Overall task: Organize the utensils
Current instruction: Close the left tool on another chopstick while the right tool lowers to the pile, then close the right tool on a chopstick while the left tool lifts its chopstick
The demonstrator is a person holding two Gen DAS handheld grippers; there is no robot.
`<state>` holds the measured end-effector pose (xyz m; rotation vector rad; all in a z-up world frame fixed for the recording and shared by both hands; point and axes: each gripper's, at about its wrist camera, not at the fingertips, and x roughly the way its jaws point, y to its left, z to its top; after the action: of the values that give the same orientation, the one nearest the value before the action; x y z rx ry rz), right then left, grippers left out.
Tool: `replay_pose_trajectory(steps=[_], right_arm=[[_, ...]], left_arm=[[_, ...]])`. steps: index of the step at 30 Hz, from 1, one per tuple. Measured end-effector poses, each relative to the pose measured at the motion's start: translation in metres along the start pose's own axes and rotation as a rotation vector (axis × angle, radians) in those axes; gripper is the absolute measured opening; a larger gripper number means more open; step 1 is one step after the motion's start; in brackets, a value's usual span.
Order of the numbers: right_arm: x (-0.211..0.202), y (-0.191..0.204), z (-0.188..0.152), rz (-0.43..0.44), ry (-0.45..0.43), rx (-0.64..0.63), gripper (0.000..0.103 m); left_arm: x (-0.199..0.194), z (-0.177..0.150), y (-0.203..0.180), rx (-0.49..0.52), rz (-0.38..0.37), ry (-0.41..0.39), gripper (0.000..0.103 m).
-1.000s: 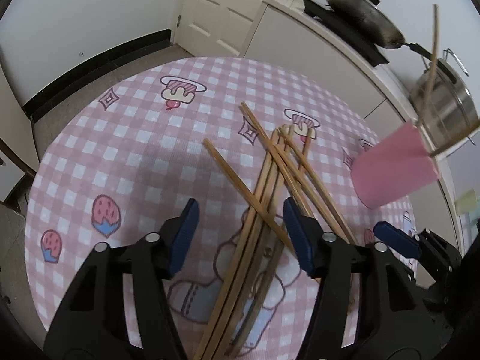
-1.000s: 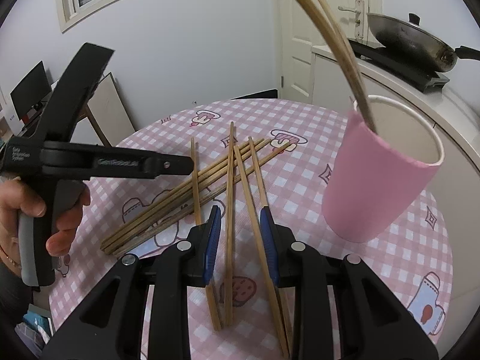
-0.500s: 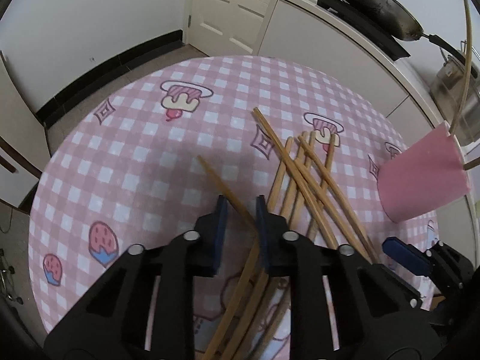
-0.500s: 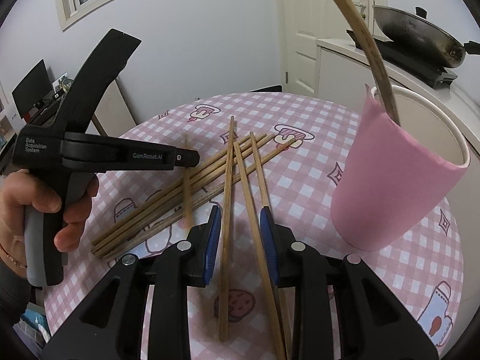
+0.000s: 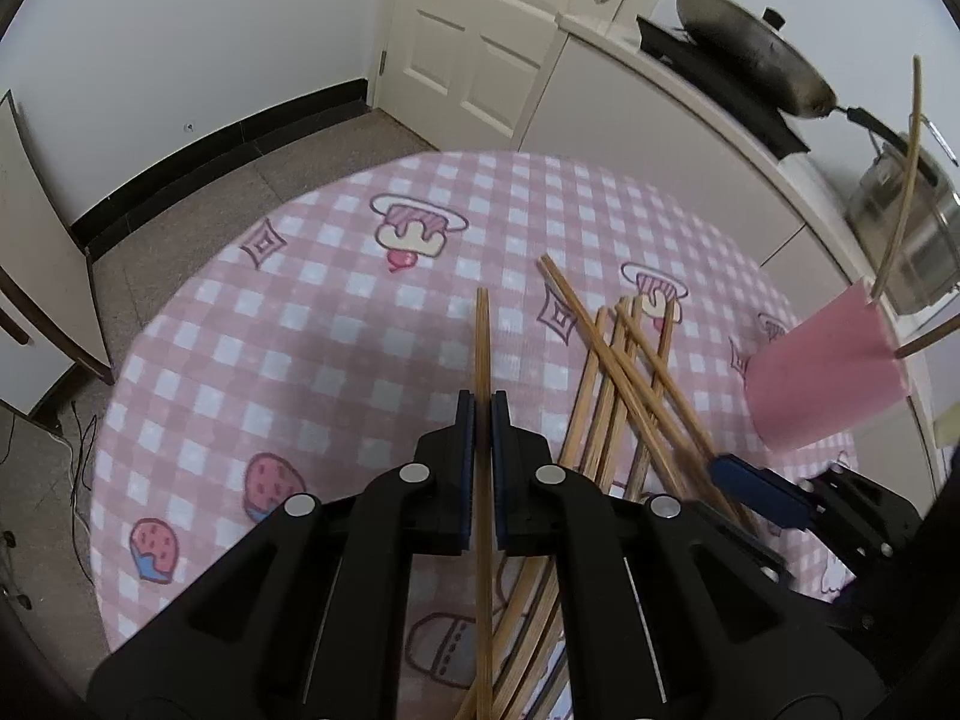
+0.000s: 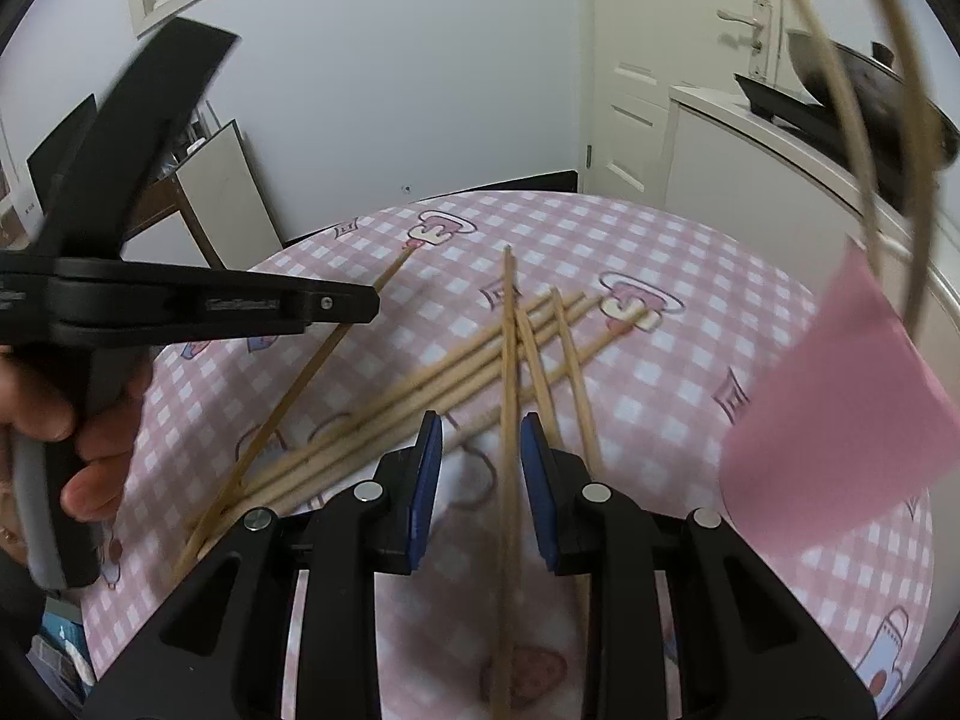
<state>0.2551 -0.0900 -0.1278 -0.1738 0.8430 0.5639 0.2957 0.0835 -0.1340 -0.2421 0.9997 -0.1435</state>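
Cup: a pink cup (image 5: 822, 378) stands on the checked tablecloth (image 5: 312, 360) at the table's right edge, near the counter; its lower part is cut off in the right wrist view (image 6: 840, 420).
In the cup: thin bamboo chopsticks (image 5: 900, 180) rise out of its mouth and curve up across the frame; how many I cannot tell.
Loose pile: more chopsticks (image 5: 624, 372) lie crossed on the cloth between the two tools, left of the cup.
Left gripper (image 5: 482, 420): clenched on a single chopstick (image 5: 482, 336), which runs straight between the blue pads and points away across the table; the right wrist view shows it slanting up off the cloth (image 6: 312, 372).
Right gripper (image 6: 480, 438): jaws partly apart, astride one chopstick (image 6: 509, 360) lying on the cloth; the pads do not touch it.
Hard to make out: the right wrist view is smeared by motion; the pile's near ends vanish under the tool bodies.
Only in the right wrist view: a hand (image 6: 90, 438) on the left tool's grey handle, and a window high on the wall.
Only in the left wrist view: a steel pot (image 5: 906, 240) beside the wok (image 5: 750, 54) on the counter.
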Motion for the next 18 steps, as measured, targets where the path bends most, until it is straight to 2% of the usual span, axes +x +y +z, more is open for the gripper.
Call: replay_pose_trajectory(steps=[5, 8, 18], right_arm=[[0.016, 0.003, 0.016, -0.048, 0.013, -0.011, 0.025], [0.022, 0.001, 0.021, -0.062, 0.036, -0.012, 0.02], [0.04, -0.009, 0.026, -0.04, 0.095, 0.03, 0.015]], left_arm=[[-0.015, 0.002, 0.004, 0.004, -0.029, -0.029, 0.005], [-0.02, 0.002, 0.006, 0.011, -0.043, -0.034, 0.005], [-0.024, 0.002, 0.012, 0.009, -0.088, -0.02, 0.005]])
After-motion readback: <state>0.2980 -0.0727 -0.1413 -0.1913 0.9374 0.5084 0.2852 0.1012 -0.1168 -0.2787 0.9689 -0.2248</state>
